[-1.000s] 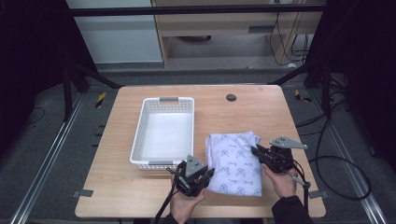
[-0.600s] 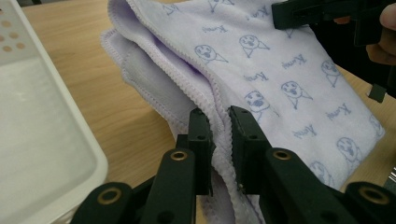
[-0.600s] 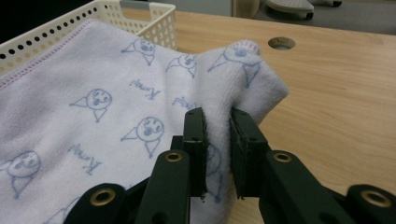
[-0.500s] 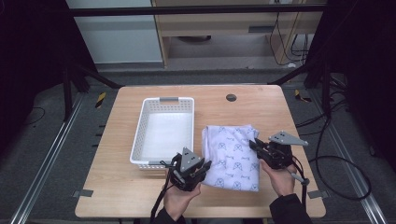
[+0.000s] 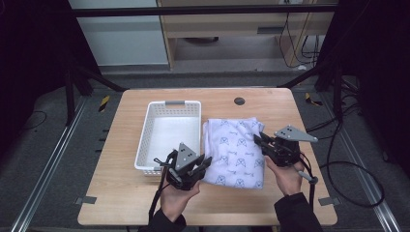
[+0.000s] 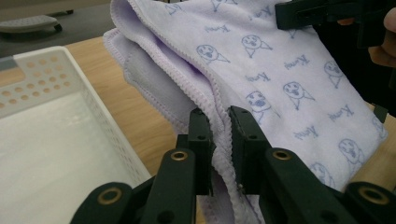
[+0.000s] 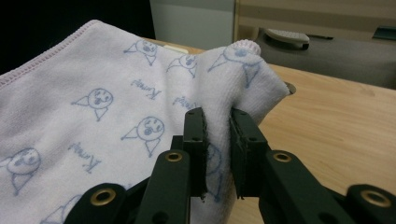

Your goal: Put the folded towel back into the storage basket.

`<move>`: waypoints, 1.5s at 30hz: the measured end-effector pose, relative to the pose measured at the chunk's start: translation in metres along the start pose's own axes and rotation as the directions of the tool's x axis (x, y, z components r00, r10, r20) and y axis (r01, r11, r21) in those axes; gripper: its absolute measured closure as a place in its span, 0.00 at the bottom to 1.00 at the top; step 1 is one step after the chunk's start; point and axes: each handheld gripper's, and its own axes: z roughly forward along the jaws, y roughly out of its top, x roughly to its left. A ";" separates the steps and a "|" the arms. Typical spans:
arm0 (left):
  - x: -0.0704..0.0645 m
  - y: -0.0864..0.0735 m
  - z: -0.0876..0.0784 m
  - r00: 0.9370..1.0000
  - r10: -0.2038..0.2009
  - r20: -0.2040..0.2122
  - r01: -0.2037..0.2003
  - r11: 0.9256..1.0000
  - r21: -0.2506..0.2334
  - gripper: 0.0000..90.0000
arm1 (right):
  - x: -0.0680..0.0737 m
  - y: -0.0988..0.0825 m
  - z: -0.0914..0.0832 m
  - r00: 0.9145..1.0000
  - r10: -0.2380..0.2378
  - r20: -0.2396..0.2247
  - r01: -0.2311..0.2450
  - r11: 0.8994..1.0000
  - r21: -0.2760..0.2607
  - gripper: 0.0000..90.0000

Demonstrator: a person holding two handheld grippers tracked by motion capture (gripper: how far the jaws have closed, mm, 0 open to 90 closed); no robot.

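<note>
A folded pale lilac towel [image 5: 235,147] printed with small blue faces hangs between both grippers, just above the wooden table [image 5: 121,200]. My left gripper [image 5: 207,163] is shut on the towel's left edge; in the left gripper view the towel [image 6: 280,74] has its hem pinched between the jaws of that gripper [image 6: 219,122]. My right gripper [image 5: 257,141] is shut on the towel's right edge, and in the right gripper view a bunched fold of towel [image 7: 116,107] is clamped by it [image 7: 218,120]. A white perforated basket [image 5: 145,145] stands empty left of the towel.
A dark round grommet [image 5: 239,101] sits in the table near its far edge. Black frame rails and cables surround the table. In the left gripper view the basket's rim [image 6: 100,105] lies close beside the towel.
Both grippers have risen with the towel's edges in them, lifting the towel off the table and shifting it slightly away from the person. The basket stays put.
</note>
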 end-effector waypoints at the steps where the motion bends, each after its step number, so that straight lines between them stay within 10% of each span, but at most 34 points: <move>1: 0.001 0.002 -0.002 1.000 0.002 -0.004 -0.002 1.000 -0.006 0.87 | 0.001 0.002 0.000 1.000 -0.002 0.000 0.002 1.000 -0.001 0.87; 45: 0.066 0.010 -0.066 0.994 -0.041 -0.106 0.030 0.994 -0.103 0.88 | 0.068 0.064 0.043 0.996 -0.065 -0.059 0.059 0.993 -0.107 0.87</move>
